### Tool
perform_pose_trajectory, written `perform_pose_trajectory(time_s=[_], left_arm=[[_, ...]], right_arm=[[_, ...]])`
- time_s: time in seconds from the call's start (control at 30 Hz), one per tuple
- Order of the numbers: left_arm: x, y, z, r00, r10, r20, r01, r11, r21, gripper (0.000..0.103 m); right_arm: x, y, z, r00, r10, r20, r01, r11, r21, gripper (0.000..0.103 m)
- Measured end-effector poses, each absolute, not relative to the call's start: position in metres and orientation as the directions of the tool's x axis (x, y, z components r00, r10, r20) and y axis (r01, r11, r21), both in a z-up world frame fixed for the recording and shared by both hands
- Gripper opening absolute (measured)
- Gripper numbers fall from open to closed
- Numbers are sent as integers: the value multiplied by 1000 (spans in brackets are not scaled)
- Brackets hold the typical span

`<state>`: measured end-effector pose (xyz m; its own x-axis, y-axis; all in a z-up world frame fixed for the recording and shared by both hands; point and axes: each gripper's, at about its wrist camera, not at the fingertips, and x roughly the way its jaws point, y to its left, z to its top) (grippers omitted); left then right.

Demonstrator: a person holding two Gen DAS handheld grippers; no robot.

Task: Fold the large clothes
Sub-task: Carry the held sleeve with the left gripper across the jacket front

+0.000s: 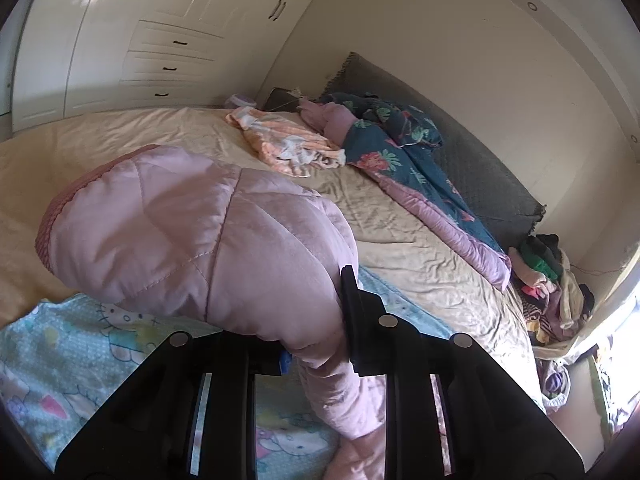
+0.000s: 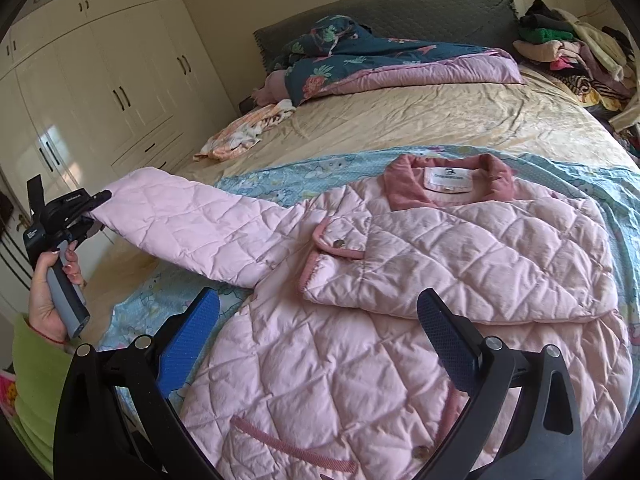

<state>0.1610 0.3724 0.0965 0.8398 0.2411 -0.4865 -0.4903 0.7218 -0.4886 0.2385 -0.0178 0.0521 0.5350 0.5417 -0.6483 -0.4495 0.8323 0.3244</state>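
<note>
A pink quilted jacket (image 2: 360, 320) with a darker pink collar (image 2: 448, 184) lies front up on a blue cartoon-print sheet (image 2: 256, 180) on the bed. One sleeve (image 2: 480, 264) is folded across the chest. The other sleeve (image 2: 192, 224) stretches out to the left, raised off the bed. My left gripper (image 2: 98, 204), held by a hand, is shut on its cuff. In the left wrist view the sleeve (image 1: 192, 232) bulges in front of the left gripper (image 1: 320, 320) and hides one finger. My right gripper (image 2: 320, 300) hovers open over the jacket's body with nothing between its pads.
A blue floral quilt (image 2: 352, 64) lies bunched against the grey headboard (image 2: 400, 12). An orange-and-white garment (image 2: 240, 132) lies near the bed's far left. A pile of clothes (image 2: 572, 48) sits at the far right. White wardrobes (image 2: 100, 80) stand beyond the bed.
</note>
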Motion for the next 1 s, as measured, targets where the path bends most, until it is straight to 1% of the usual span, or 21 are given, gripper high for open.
perform_pose_trajectory(time_s=[0.7,1.0], left_arm=[[180,279,135,878,183,-442,-382,825,-417,12],[194,233,141,889,128,-440,-317,865,-388,12]], right_arm=[[229,-89,69,601,521,-606,-379,853,358,99],[231,-120,70,618,513,-595,-344,858,382,99]])
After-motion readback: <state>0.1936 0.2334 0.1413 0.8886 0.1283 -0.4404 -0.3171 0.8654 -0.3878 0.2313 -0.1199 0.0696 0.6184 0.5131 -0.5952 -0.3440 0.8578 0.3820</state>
